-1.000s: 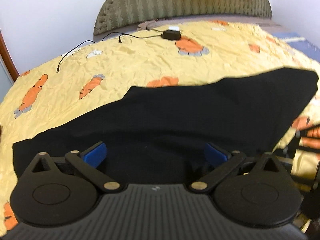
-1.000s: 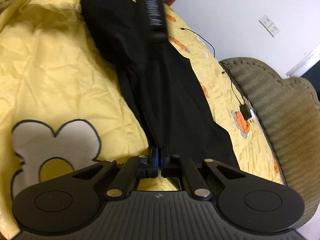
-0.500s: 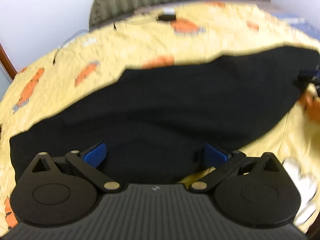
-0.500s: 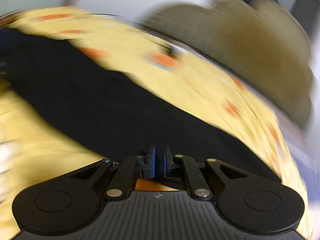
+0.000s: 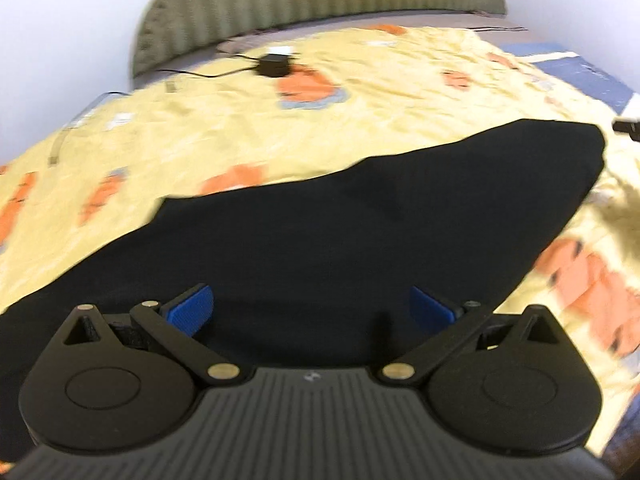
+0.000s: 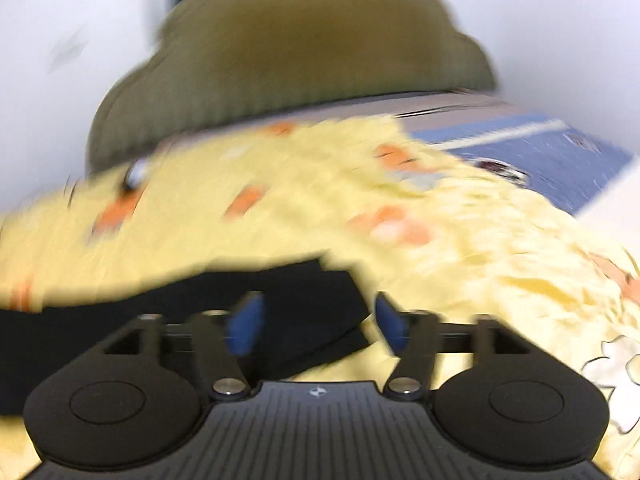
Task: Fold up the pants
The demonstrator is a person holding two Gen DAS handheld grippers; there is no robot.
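Black pants (image 5: pixel 360 232) lie flat across a yellow bedsheet with orange carrot prints (image 5: pixel 224 112). My left gripper (image 5: pixel 310 310) is open, its blue pads wide apart just over the near edge of the pants. My right gripper (image 6: pixel 316 320) is open and empty over one end of the pants (image 6: pixel 200 312), which shows as a dark band in the blurred right wrist view. A small part of the right gripper (image 5: pixel 628 128) shows at the far right of the left wrist view.
A black charger with its cable (image 5: pixel 274 66) lies on the sheet near the olive padded headboard (image 5: pixel 320 4). A blue blanket (image 6: pixel 532 152) lies at the right edge of the bed. White walls stand behind.
My right gripper was shut on the end of the pants; it has swung round and opened, letting the cloth go. My left gripper stayed open and moved slightly.
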